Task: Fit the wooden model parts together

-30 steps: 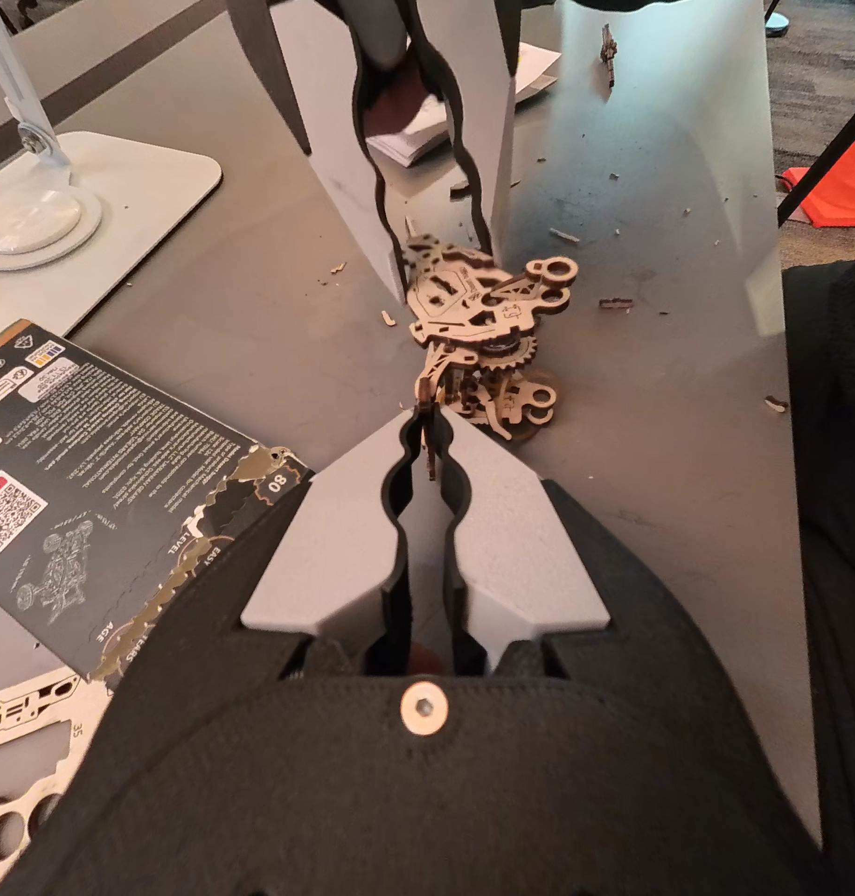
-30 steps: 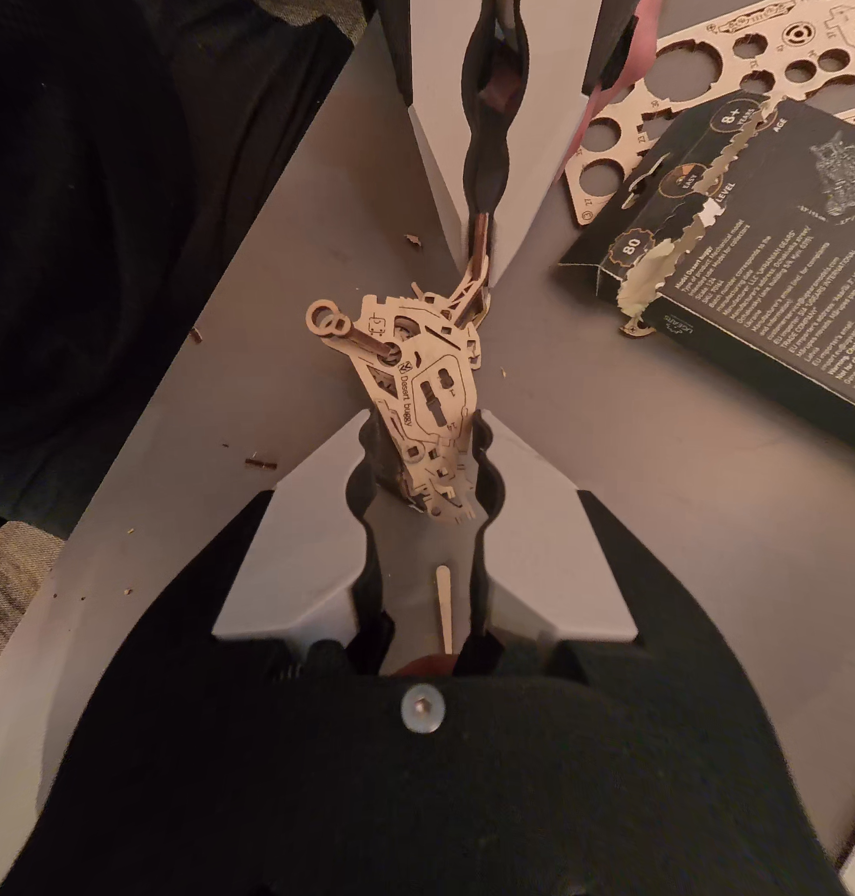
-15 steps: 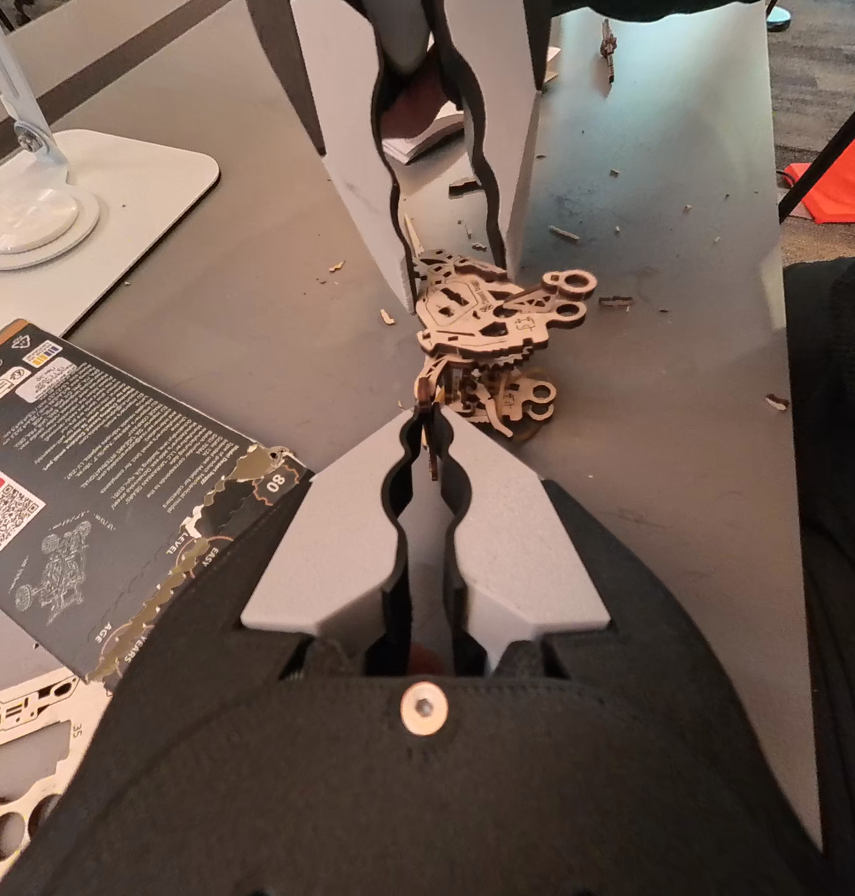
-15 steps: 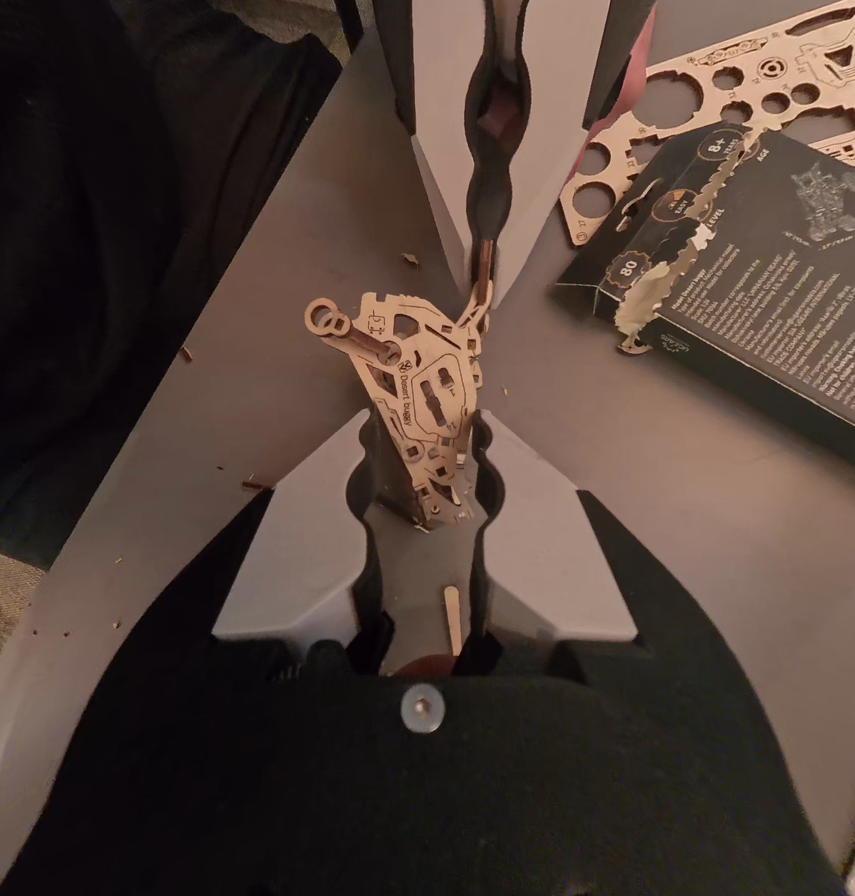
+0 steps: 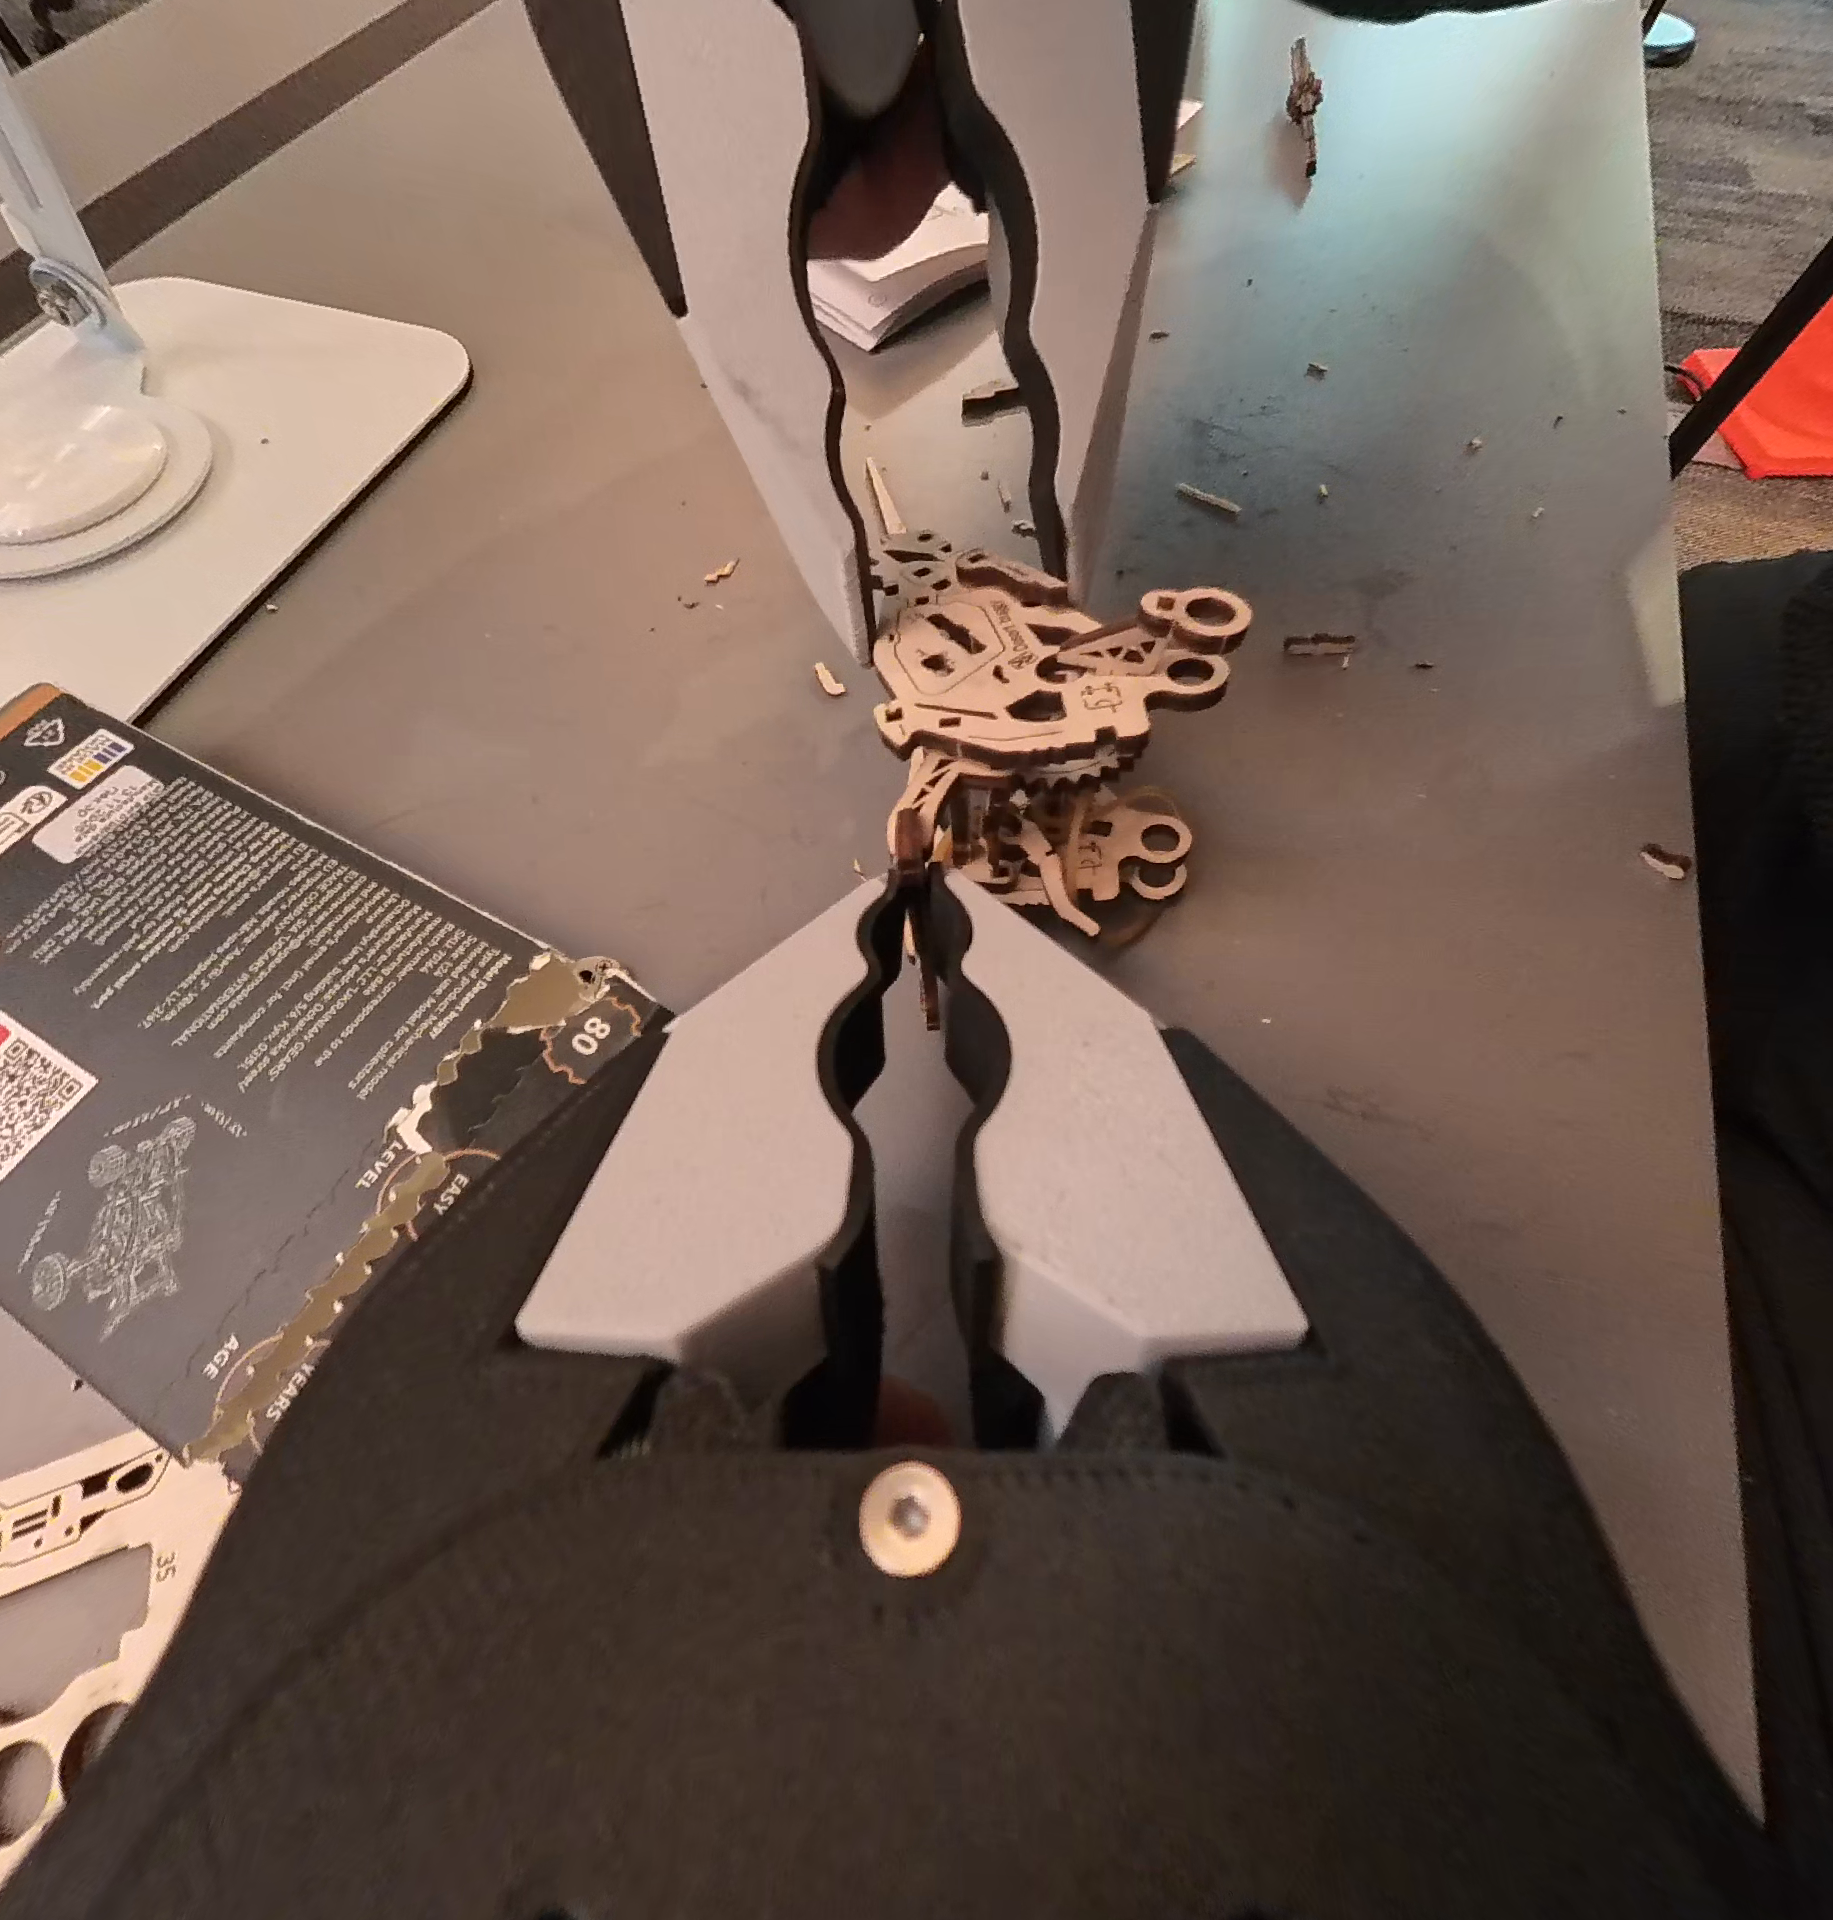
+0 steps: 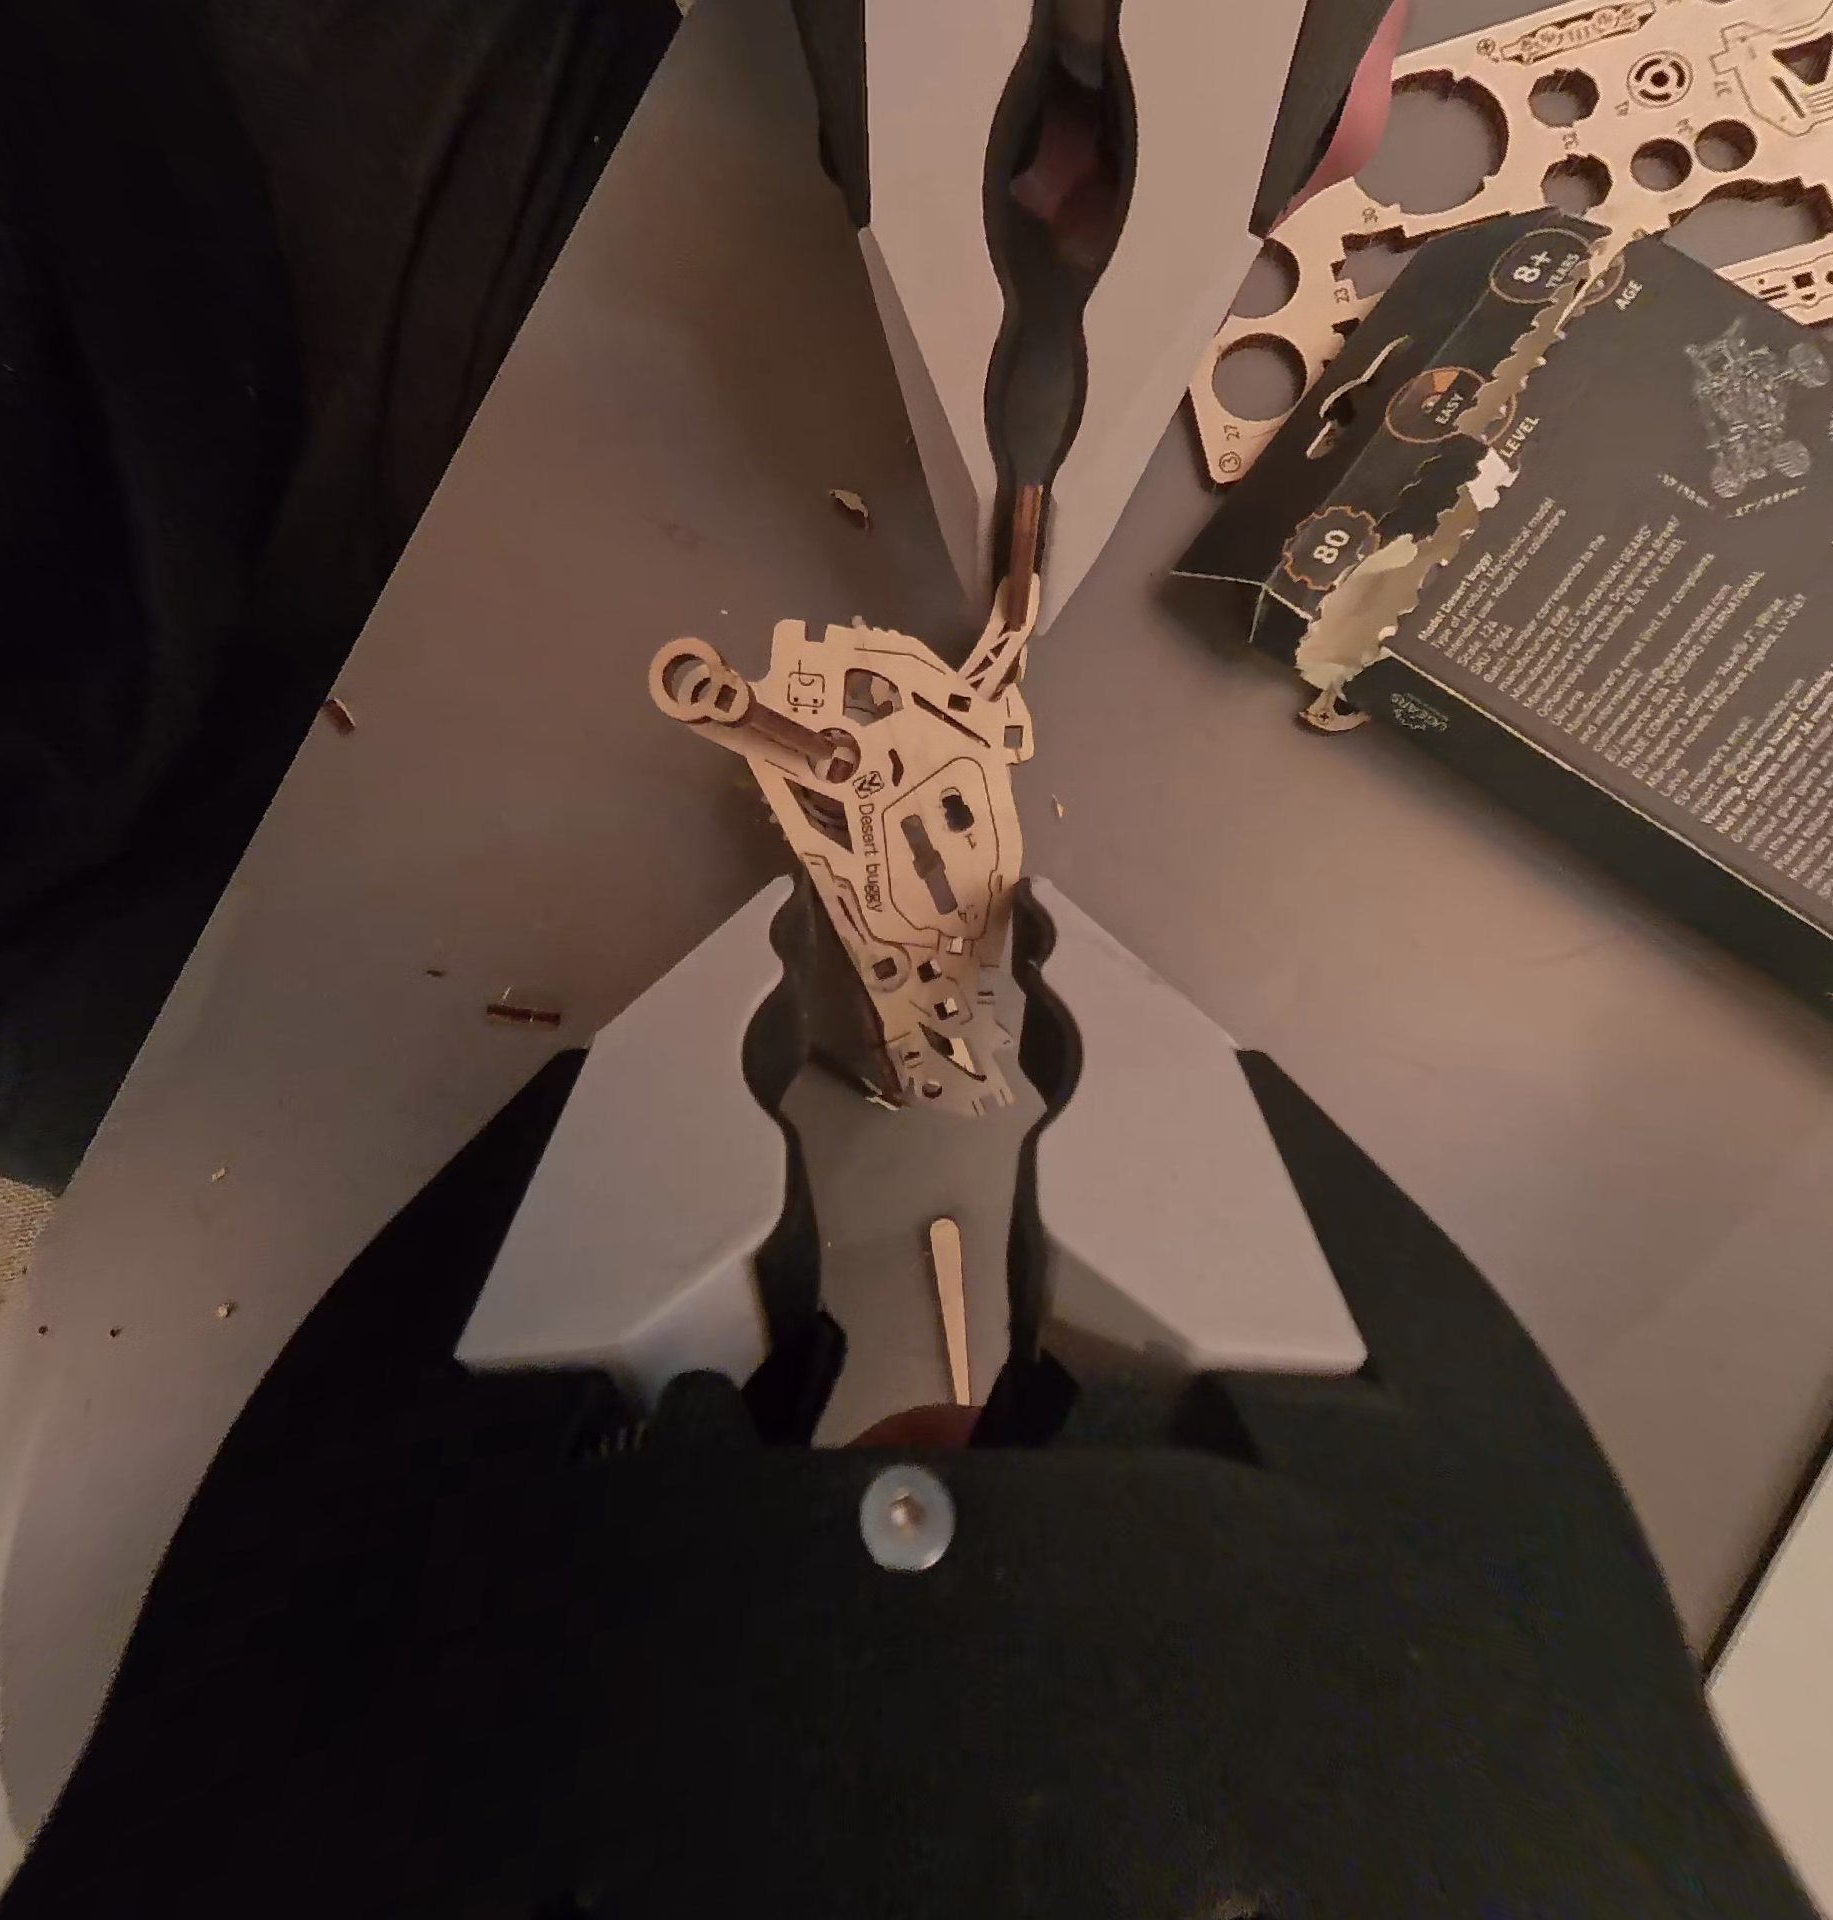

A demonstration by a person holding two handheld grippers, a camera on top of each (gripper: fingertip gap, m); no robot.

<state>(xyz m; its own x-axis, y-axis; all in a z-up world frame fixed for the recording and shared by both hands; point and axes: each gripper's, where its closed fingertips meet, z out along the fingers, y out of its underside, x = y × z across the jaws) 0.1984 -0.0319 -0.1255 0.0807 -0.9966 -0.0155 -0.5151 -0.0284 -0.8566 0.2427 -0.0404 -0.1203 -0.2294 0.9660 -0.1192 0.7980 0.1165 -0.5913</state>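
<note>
Breakage is the main risk here, since the wooden model (image 5: 1037, 727) is thin laser-cut ply caught between two grips at once. Nearest in the left wrist view, the left gripper (image 5: 917, 894) has its jaws drawn narrow on a slim strut at the model's near end. Beyond that the model's body hangs just above the worktop (image 5: 1411, 935), out in the middle and away from its edges, though I cannot tell whether its lower gears touch the surface. At the far end the right gripper (image 6: 907, 935) stands with a wider gap, its pads closed on the model's flanks. If either hand twists or pulls off-axis, I judge the strut could snap at its joint, because all the load passes through that one narrow piece. Too firm a squeeze from the right could crush the plates or pop fitted pegs loose. A slip would drop the model among the wood scraps (image 5: 1208, 501) scattered toward the worktop's far edge. Farther left, the dark box (image 5: 216, 997) and the punched sheet (image 6: 1618, 156) crowd the left edge, where a swinging elbow of the model could catch
</note>
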